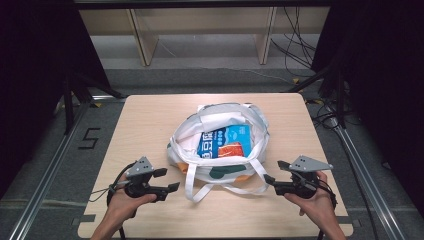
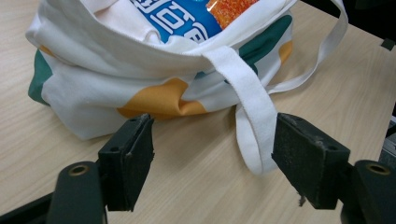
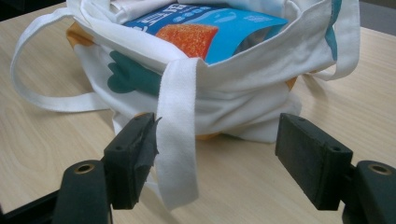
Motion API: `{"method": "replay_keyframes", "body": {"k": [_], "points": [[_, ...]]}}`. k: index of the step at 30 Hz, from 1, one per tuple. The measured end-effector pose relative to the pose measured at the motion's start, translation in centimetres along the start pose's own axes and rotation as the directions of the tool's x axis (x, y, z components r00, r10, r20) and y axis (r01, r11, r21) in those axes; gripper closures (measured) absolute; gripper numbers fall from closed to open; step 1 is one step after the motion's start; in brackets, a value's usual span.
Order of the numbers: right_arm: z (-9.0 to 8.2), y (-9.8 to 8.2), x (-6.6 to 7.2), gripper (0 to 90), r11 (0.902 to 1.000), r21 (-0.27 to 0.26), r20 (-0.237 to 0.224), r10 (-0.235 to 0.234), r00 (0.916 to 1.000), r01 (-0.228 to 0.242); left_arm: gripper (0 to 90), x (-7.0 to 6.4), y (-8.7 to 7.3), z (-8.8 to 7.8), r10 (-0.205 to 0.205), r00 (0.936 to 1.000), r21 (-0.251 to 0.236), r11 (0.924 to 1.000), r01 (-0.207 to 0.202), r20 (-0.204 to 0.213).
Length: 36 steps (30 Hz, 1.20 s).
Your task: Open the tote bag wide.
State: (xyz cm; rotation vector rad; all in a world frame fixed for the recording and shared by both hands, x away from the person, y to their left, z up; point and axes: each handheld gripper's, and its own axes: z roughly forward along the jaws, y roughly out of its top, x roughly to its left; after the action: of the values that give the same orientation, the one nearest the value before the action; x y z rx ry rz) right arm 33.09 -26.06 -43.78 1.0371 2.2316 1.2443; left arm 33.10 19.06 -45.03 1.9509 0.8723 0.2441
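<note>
The soft, limp tote bag (image 1: 220, 150) holding a blue snack packet (image 1: 225, 141) is seen on the counter (image 1: 150, 120) just ahead of 2 grippers, left (image 1: 169, 180) and right (image 1: 274, 172), jaws apart and empty, so its floppy white handle straps (image 2: 254, 116) are judged the best hold.

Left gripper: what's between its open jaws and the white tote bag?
In the left gripper view, the left gripper has bare wooden tabletop ahead, then the white fabric tote bag; its white strap loop lies near one jaw.
</note>
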Motion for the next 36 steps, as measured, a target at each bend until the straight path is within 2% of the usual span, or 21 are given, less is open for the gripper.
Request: {"method": "replay_keyframes", "body": {"k": [1, 7, 8, 9, 11, 12, 13, 16, 17, 20, 21, 22, 24, 25, 26, 27, 28, 29, 30, 31, 36], "points": [[0.0, -0.1, 0.0, 30.3, 1.0, 0.0, -0.017, 0.001, 0.9998, -0.001, 28.4, 0.1, 0.0, -0.1, 0.012, 0.9999, 0.016, 0.9998, -0.012, 0.008], [-0.2, -0.9, 0.5, 30.0, 0.9998, 0.016, -0.008, 0.015, 0.9998, -0.015, 28.1, -0.2, -0.8, 0.1, 0.01, 0.9999, 0.003, 0.9999, -0.01, 0.004], [-0.2, -1.0, 0.3, 30.0, 0.9998, 0.015, -0.012, -0.009, 0.9999, 0.009, 28.1, -0.1, -0.9, 0.1, 0.016, 0.9999, 0.01, 0.9998, -0.016, 0.004], [-0.1, -1.2, 0.4, 30.0, 0.9999, 0.011, -0.012, -0.005, 0.9999, 0.005, 28.1, -0.1, -1.1, 0.2, 0.003, 0.9999, 0.005, 1.0, -0.003, 0.011], [-0.2, -1.5, 0.5, 29.9, 0.9997, 0.026, -0.016, 0.003, 0.9999, -0.003, 27.9, -0.1, -1.3, 0.1, 0.02, 0.9997, 0.018, 0.9996, -0.02, 0.012], [-0.2, -1.8, 0.4, 29.9, 0.9997, 0.017, -0.011, -0.015, 0.9998, 0.015, 27.7, -0.2, -1.4, 0.1, 0.003, 0.9999, 0.021, 0.9998, -0.003, 0.015], [-0.4, -1.9, 0.7, 29.8, 0.9988, 0.041, -0.017, 0.027, 0.9995, -0.027, 27.7, -0.3, -1.4, 0.2, 0.013, 0.9997, 0.018, 0.9997, -0.014, 0.02], [-0.5, -2.5, 0.6, 29.7, 0.9991, 0.037, -0.012, 0.02, 0.9997, -0.02, 27.1, -0.5, -1.7, 0.2, 0.015, 0.9996, 0.019, 0.9997, -0.016, 0.024], [-0.6, -2.7, 0.5, 29.7, 0.9997, 0.026, -0.011, -0.001, 0.9999, 0.001, 26.9, -0.6, -1.8, 0.3, 0.007, 0.9998, 0.016, 0.9999, -0.007, 0.02], [-0.8, -3.1, 0.7, 29.7, 0.9992, 0.035, -0.017, 0.019, 0.9997, -0.019, 26.7, -0.5, -2.1, 0.3, 0.036, 0.9991, 0.018, 0.9992, -0.036, 0.022], [-0.8, -3.2, 0.5, 29.6, 0.9998, 0.022, -0.015, -0.003, 0.9999, 0.004, 26.6, -0.6, -2.3, 0.4, 0.026, 0.9995, 0.019, 0.9995, -0.026, 0.017], [-1.0, -3.3, 0.7, 29.6, 0.9995, 0.029, -0.017, 0.013, 0.9998, -0.012, 26.6, -0.7, -2.5, 0.4, 0.012, 0.9999, 0.026, 0.9996, -0.013, 0.01], [-1.0, -3.5, 0.6, 29.5, 0.9997, 0.02, -0.026, -0.011, 0.9996, 0.012, 26.4, -0.9, -2.7, 0.4, 0.014, 0.9998, 0.025, 0.9996, -0.014, 0.013], [-1.2, -3.6, 0.9, 29.5, 0.9994, 0.033, -0.017, 0.012, 0.9998, -0.011, 26.4, -0.9, -2.9, 0.3, 0.021, 0.9998, 0.038, 0.999, -0.021, 0.007], [-1.2, -3.8, 1.1, 29.4, 0.9995, 0.028, -0.016, 0.015, 0.9998, -0.014, 26.3, -1.1, -3.1, 0.4, 0.016, 0.9999, 0.023, 0.9996, -0.016, 0.005], [-1.1, -3.9, 0.9, 29.1, 0.9997, 0.021, -0.031, -0.013, 0.9994, 0.014, 26.2, -1.1, -3.2, 0.3, 0.026, 0.9996, 0.029, 0.9993, -0.026, 0.012], [-1.3, -3.9, 1.2, 29.0, 0.9994, 0.034, -0.027, 0.01, 0.9996, -0.009, 26.1, -1.2, -3.4, 0.3, 0.023, 0.9997, 0.022, 0.9995, -0.023, 0.011], [-1.3, -4.0, 1.3, 28.9, 0.9993, 0.037, -0.02, 0.001, 0.9998, 0.0, 26.1, -1.3, -3.5, 0.1, 0.04, 0.9992, 0.037, 0.9985, -0.04, 0.003], [-1.2, -4.1, 1.2, 28.9, 0.9995, 0.027, -0.039, -0.017, 0.9991, 0.018, 26.0, -1.5, -3.6, 0.2, 0.027, 0.9996, 0.025, 0.9993, -0.027, 0.006], [-1.2, -4.2, 1.2, 28.9, 0.9993, 0.027, -0.03, -0.026, 0.9992, 0.027, 25.8, -1.7, -3.8, 0.1, 0.033, 0.9994, 0.03, 0.999, -0.034, 0.004], [-1.3, -5.2, 1.8, 28.4, 0.9987, 0.045, -0.036, -0.021, 0.9991, 0.023, 25.3, -2.3, -4.6, 0.0, 0.065, 0.9978, 0.039, 0.9971, -0.065, -0.004]]}}
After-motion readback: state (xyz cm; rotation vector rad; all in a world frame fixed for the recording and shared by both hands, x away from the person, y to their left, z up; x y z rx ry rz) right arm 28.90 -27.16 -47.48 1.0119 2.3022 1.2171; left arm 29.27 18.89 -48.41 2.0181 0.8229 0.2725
